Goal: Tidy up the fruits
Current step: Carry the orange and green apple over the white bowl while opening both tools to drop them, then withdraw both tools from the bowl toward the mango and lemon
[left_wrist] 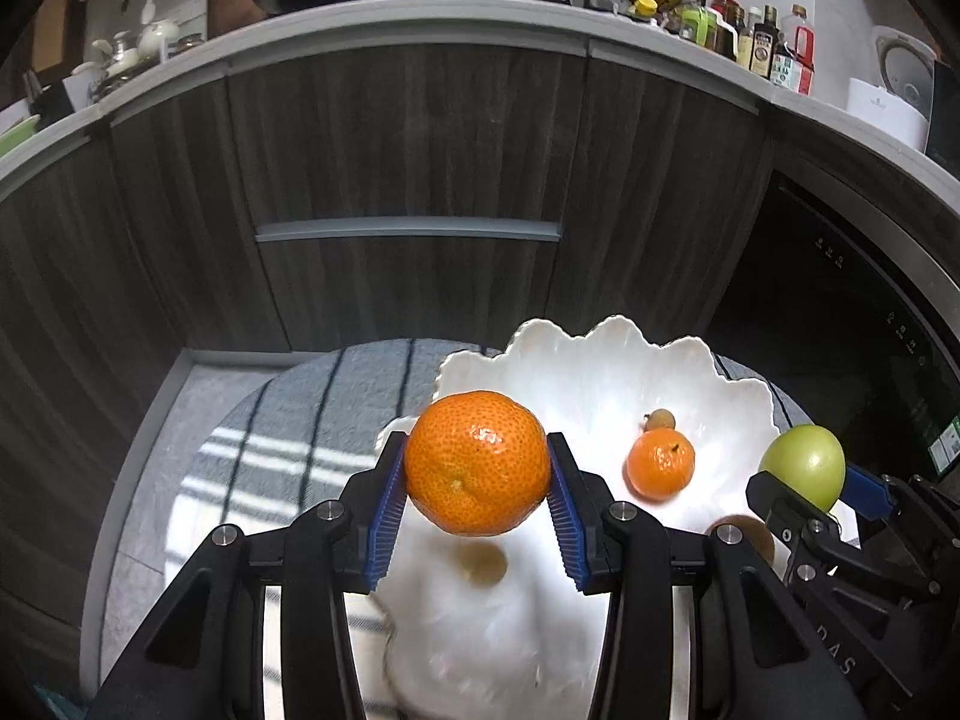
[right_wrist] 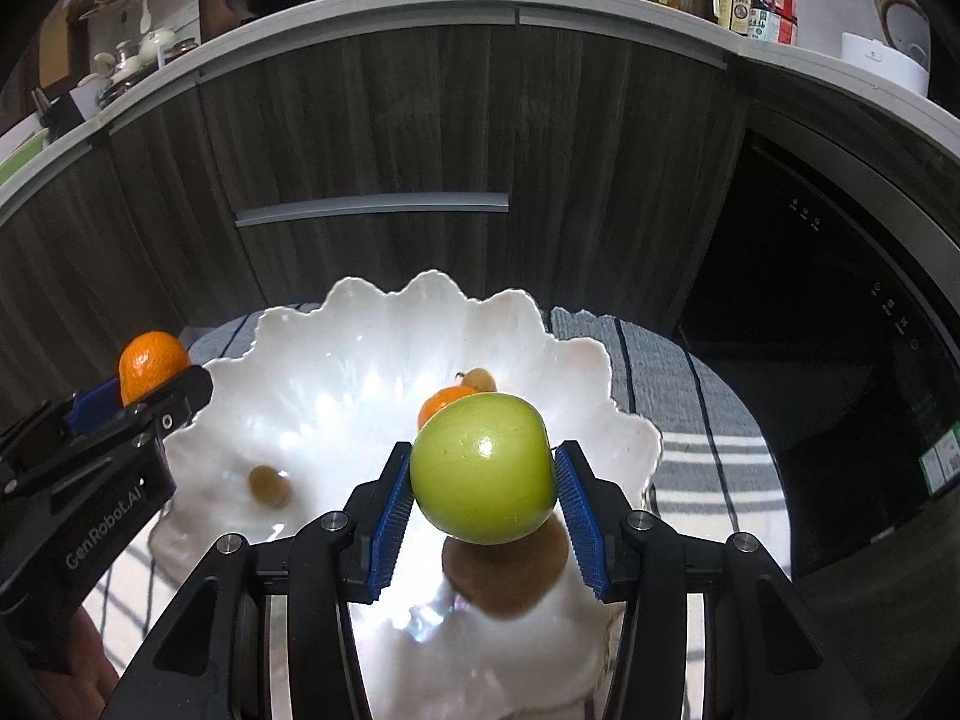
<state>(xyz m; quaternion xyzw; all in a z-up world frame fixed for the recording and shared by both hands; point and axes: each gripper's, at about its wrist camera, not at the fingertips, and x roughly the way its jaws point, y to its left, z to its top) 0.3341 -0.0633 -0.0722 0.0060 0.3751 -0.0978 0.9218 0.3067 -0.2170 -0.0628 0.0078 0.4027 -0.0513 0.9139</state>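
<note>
Left gripper clamps a round orange mandarin above the scalloped white ceramic bowl; right gripper clamps a smooth green apple above it; releasing high risks fruit bouncing out over the bowl's rim or bruising the small mandarin inside.

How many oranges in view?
2: large orange clamped in the left gripper above the white bowl; small orange lying inside it. Others may be hidden.

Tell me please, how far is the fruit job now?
Done: a small orange and small brown fruits lie in the white bowl. In hand: left gripper holds a big orange, right gripper a green apple, both above the bowl. Left: setting both down.
</note>
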